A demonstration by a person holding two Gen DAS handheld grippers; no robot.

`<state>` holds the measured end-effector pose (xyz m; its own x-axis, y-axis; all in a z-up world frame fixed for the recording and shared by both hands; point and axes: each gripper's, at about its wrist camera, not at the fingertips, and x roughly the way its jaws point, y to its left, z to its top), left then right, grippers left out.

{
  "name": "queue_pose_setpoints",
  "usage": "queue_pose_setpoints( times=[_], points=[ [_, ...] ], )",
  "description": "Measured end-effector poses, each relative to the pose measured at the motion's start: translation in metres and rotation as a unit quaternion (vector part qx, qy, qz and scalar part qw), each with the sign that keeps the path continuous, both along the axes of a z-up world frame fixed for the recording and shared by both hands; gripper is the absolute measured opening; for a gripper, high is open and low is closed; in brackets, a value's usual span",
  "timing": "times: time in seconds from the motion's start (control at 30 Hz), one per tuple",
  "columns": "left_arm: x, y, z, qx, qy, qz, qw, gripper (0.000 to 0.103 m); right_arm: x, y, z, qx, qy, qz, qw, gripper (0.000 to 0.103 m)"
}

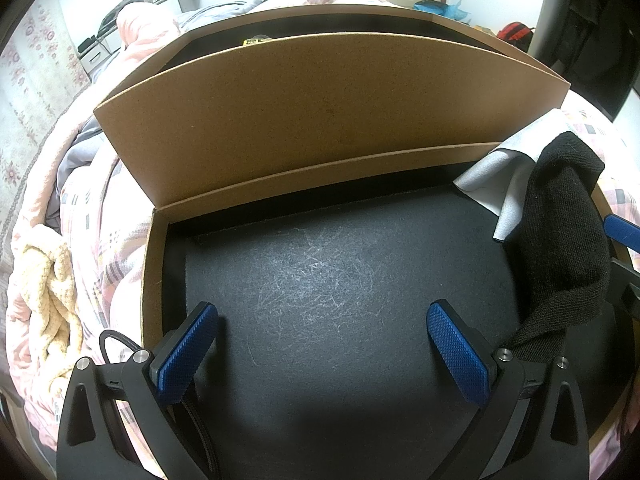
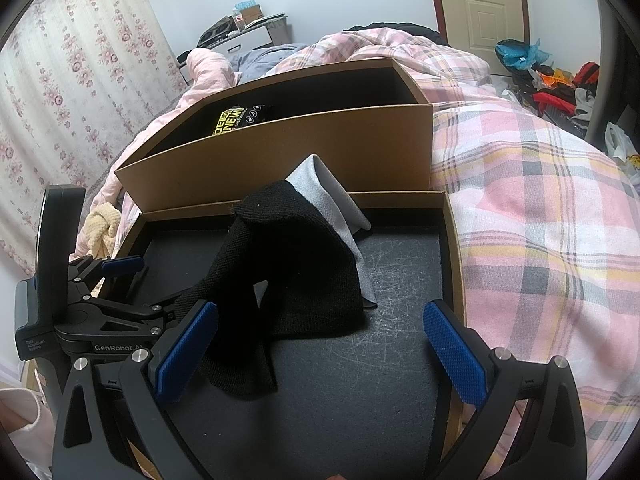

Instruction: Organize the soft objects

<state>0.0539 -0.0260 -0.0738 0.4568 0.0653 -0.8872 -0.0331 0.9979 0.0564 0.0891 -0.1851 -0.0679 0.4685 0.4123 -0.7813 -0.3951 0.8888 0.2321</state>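
Soft things first: off to the far left of our left gripper (image 1: 322, 350), outside the cardboard tray (image 1: 150, 264), a cream towel (image 1: 48, 292) lies bunched on the pink quilt (image 2: 540, 208), and we judge it the likeliest to be forgotten, since neither gripper faces it. Our left gripper hangs low over the tray's black liner (image 1: 320, 272) with its blue pads spread wide and nothing between them; a cable loops by its left finger, and it could catch the tray wall if we swing outward for the towel. Ahead of both grippers stands a taller cardboard box (image 2: 280, 148) with a yellow-lettered packet (image 2: 236, 118) inside. To the right of the left gripper a black knit piece (image 2: 296, 264) — perhaps a sock or a hat, we cannot tell — is heaped in the tray, lying over a grey cloth (image 2: 328, 188) that leans on the tray's far wall. In the right wrist view one strip of the knit seems draped over the left gripper's frame, so pulling that hand back could drag the heap along. Our right gripper (image 2: 320, 350) is also spread and empty, the knit's near flap just beside its left pad. Close here and we may pinch only a loose edge — or lift both fabrics together.
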Motion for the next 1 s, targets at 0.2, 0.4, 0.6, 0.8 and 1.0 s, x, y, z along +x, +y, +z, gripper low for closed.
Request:
queue_pose_setpoints(
  times=[0.2,0.4,0.6,0.8,1.0],
  points=[
    [0.0000,-0.0001,0.0000,0.000,0.000,0.000,1.0000,0.103,-0.0004,-0.0015,-0.0009,-0.002,0.000,0.000,1.000,0.102],
    [0.0000,-0.0002,0.0000,0.000,0.000,0.000,1.0000,0.103,-0.0013,-0.0034,-0.0018,-0.003,0.000,0.000,1.000,0.102],
    [-0.0002,-0.0005,0.0002,0.000,0.000,0.000,1.0000,0.103,-0.0014,-0.0032,-0.0018,-0.003,0.000,0.001,1.000,0.102],
    [0.0000,-0.0004,0.0001,0.000,0.000,0.000,1.0000,0.103,-0.0034,-0.0060,-0.0030,-0.007,-0.002,0.002,1.000,0.102],
    [0.0000,-0.0004,0.0000,0.001,0.000,0.000,1.0000,0.103,-0.0037,-0.0085,-0.0034,-0.013,-0.002,0.004,1.000,0.102]
  ],
)
